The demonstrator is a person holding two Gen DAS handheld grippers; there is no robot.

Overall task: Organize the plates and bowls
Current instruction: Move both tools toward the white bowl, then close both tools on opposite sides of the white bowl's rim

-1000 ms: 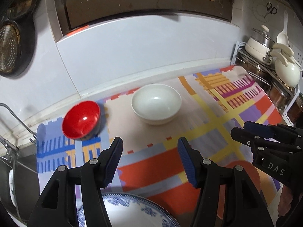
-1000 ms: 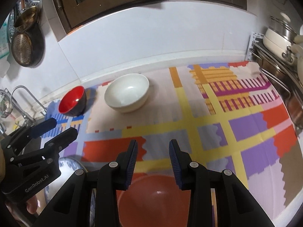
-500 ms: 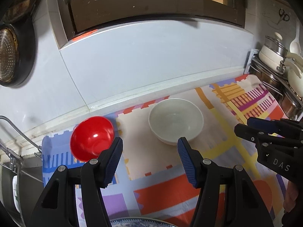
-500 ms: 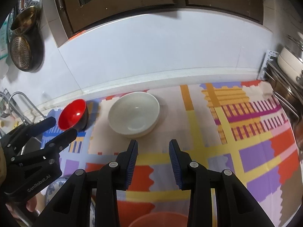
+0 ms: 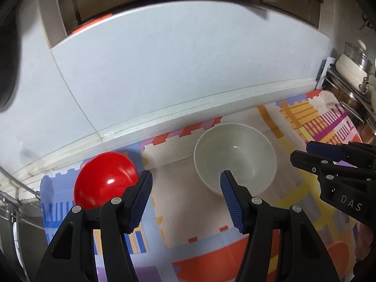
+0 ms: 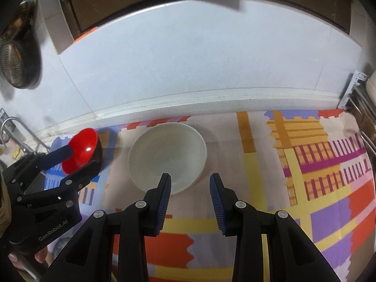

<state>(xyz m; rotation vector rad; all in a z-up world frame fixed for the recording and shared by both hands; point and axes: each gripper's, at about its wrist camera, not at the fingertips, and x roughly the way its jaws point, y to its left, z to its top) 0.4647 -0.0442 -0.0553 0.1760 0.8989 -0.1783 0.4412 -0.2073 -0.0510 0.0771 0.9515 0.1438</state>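
From the left wrist camera, the left gripper (image 5: pixel 185 185) is hanging released, its 2 blue pads spread wide with nothing between them. The white bowl (image 5: pixel 235 159) is sitting upright on the patterned mat (image 5: pixel 178 211), just beyond the right-hand pad, which is overlapping the bowl's near rim in this view; whether they are touching I cannot tell. The red bowl (image 5: pixel 105 179) is lying left of the white bowl, apart from it, tipped so its glossy inside is facing the camera, partly behind the left-hand pad. Both bowls are holding nothing. The right gripper (image 5: pixel 333 162) is reaching in right of the white bowl, fingers parted.

From the right wrist camera, the right gripper (image 6: pixel 189 195) is also standing open and gripping nothing. The white bowl (image 6: pixel 167 152) is lying just ahead of its left finger, plain, round and deep, on the mat (image 6: pixel 293 164). The red bowl (image 6: pixel 82 150), red inside and dark outside, is sitting left of the white bowl, with the left gripper (image 6: pixel 70 162) straddling it, 1 finger across its inside and 1 below.
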